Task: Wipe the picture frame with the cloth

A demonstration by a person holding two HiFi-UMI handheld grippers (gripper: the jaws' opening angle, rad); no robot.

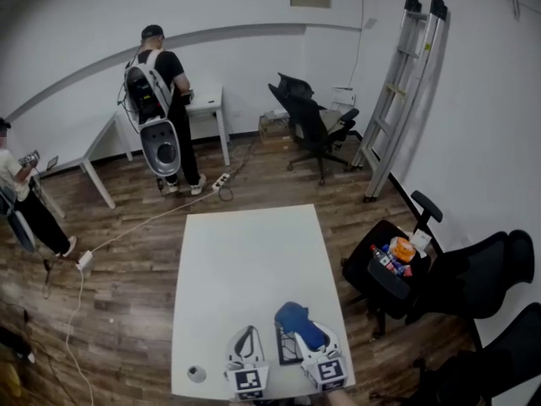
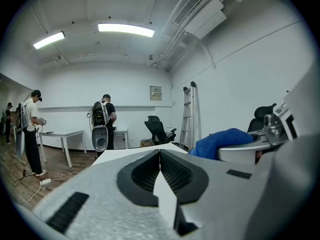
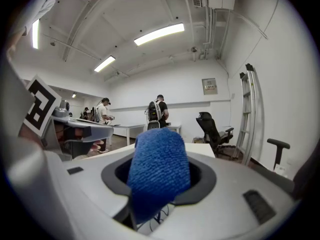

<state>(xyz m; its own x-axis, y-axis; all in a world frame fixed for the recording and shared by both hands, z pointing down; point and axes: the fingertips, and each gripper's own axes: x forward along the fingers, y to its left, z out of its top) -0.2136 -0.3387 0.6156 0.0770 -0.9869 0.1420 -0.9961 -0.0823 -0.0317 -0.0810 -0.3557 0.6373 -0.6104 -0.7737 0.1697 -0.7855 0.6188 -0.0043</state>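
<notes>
A blue cloth (image 1: 295, 319) is bunched between the jaws of my right gripper (image 1: 301, 331), which is shut on it at the near end of the white table (image 1: 249, 260). In the right gripper view the cloth (image 3: 159, 166) fills the space between the jaws and hides the tips of the right gripper (image 3: 159, 149). A dark-edged picture frame (image 1: 286, 348) lies flat on the table just under and left of that gripper. My left gripper (image 1: 247, 335) rests beside it, shut and holding nothing; its jaws (image 2: 160, 153) meet at the tip. The cloth (image 2: 222, 140) also shows at the right of the left gripper view.
A small round object (image 1: 196, 373) lies on the table's near left corner. Office chairs (image 1: 314, 129) stand beyond and right of the table, one carrying a tray of items (image 1: 394, 255). A ladder (image 1: 397, 91) leans on the right wall. Two people (image 1: 162, 108) stand by far desks; cables cross the floor.
</notes>
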